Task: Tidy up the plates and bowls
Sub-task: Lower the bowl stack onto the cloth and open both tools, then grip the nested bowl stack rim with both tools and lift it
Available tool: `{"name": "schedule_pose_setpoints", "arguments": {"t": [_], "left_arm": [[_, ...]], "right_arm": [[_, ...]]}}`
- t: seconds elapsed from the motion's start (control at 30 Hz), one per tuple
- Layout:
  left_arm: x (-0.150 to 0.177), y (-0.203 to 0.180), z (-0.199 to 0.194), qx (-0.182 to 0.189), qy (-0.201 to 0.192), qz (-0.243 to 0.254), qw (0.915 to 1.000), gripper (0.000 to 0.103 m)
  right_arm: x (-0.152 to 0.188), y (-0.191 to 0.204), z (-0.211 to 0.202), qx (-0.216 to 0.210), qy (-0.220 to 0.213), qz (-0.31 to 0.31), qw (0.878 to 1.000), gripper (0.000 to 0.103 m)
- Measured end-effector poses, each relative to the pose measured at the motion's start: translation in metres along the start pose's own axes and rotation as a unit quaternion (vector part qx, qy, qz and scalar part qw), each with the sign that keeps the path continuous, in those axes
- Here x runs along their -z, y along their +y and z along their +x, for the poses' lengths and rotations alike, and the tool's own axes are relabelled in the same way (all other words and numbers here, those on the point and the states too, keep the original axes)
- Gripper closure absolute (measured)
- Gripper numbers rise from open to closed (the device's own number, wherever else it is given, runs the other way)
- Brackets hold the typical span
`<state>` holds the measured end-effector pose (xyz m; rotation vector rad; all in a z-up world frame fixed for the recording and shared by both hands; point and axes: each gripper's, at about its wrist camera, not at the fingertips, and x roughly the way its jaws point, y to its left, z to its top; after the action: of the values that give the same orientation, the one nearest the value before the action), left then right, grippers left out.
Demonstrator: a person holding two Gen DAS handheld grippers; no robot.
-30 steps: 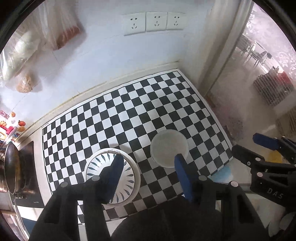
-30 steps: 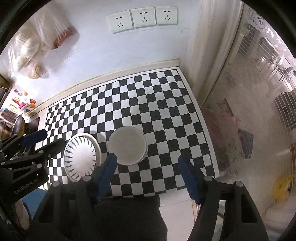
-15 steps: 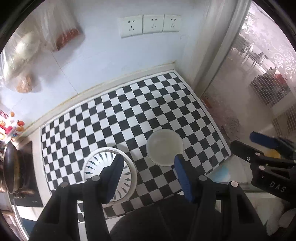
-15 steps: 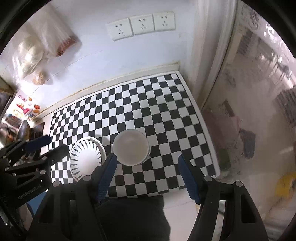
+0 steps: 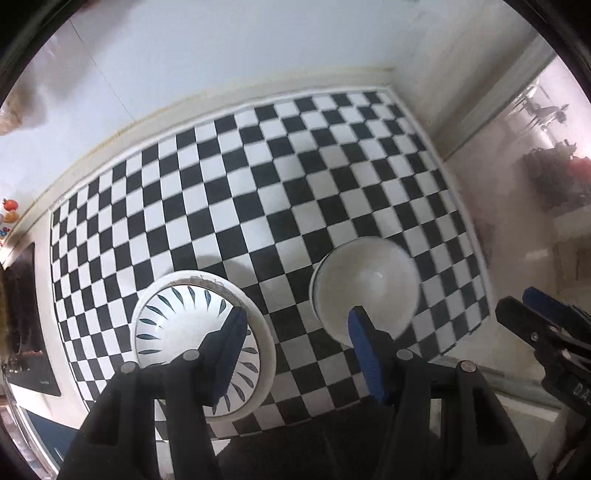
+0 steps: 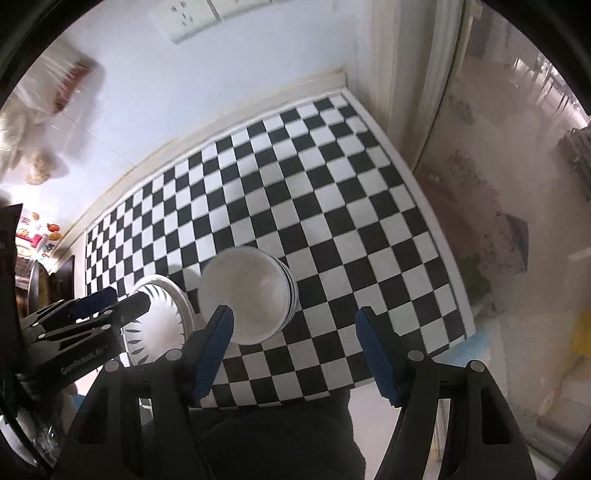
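A white plate with dark blue leaf marks (image 5: 173,317) lies on the checkered mat (image 5: 258,177), with a plain white bowl (image 5: 365,280) to its right. My left gripper (image 5: 295,325) hangs open above the gap between them, one finger over the plate's right rim, the other over the bowl's near edge, nothing held. In the right wrist view the bowl (image 6: 243,291) shows dark stripes on its outer wall, and the plate (image 6: 159,325) lies left of it. My right gripper (image 6: 295,321) is open above the mat just right of the bowl, its left finger over the bowl's near rim.
A white wall with sockets (image 6: 184,18) backs the mat. Plastic bags (image 6: 40,122) hang at the upper left. A glass door (image 6: 517,184) bounds the right side. A dark stove and pan (image 6: 37,284) sit at the far left. A person's dark clothing fills the bottom.
Both grippers have come down toward the mat, so plate and bowl look larger. Their jaws keep the same width. Plate and bowl have not moved.
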<state>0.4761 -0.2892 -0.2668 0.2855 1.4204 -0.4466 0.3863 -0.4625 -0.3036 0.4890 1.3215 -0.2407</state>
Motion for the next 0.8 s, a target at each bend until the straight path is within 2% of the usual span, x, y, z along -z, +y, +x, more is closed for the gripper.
{"name": "schedule_pose_setpoints", "arguments": {"t": [0.3,0.47,0.8], "left_arm": [[-0.016,0.002,0.046,0.003,0.037,0.004,0.9993,0.049],[-0.026,0.003,0.066,0.009,0.053,0.003,0.9985,0.049],[-0.034,-0.002,0.106,0.054,0.106,0.009,0.9929,0.047]], "right_arm": [[-0.011,-0.011,0.067,0.007,0.046,0.014,0.999,0.032],[-0.019,-0.016,0.100,-0.005,0.069,0.031,0.997,0.032],[-0.023,-0.013,0.158,-0.024,0.125,0.036,0.991,0.031]]}}
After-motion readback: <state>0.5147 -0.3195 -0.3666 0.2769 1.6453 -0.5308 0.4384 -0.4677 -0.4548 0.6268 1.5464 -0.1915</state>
